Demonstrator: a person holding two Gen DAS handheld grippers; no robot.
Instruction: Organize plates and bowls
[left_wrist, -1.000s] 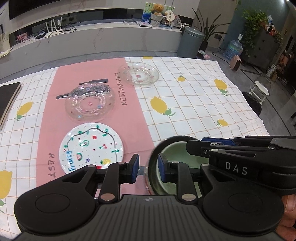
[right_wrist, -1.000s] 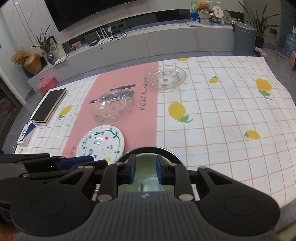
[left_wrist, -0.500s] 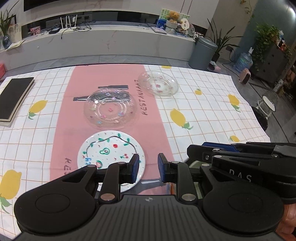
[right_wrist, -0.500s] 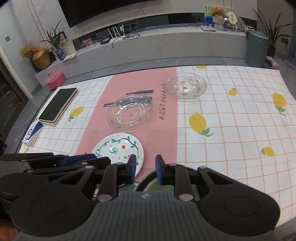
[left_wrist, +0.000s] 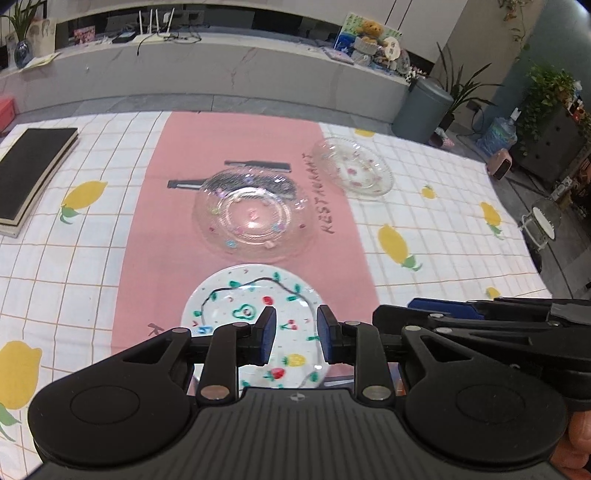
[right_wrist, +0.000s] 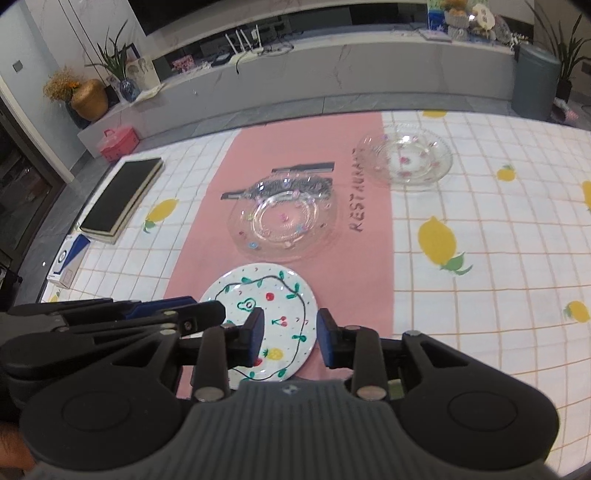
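A white plate painted with fruit and a vine (left_wrist: 255, 306) (right_wrist: 273, 299) lies on the pink runner at the near edge. Behind it sits a large clear glass plate (left_wrist: 255, 218) (right_wrist: 282, 221). A smaller clear glass plate (left_wrist: 352, 170) (right_wrist: 406, 158) lies farther back right. My left gripper (left_wrist: 293, 338) is open and empty, just above the white plate's near part. My right gripper (right_wrist: 290, 338) is open and empty, over the same plate's right side. A sliver of the green bowl (right_wrist: 394, 386) shows under the right gripper; the rest is hidden.
A black book (left_wrist: 31, 162) (right_wrist: 122, 192) lies at the table's left edge, with a blue and white box (right_wrist: 68, 264) near it. The checked cloth with lemons (left_wrist: 424, 236) covers the table. A grey bin (left_wrist: 421, 107) stands beyond the far edge.
Both grippers have pulled back and shifted left from the green bowl. The bowl has dropped almost out of view, and the white plate now lies between the fingers. The jaws have spread slightly wider.
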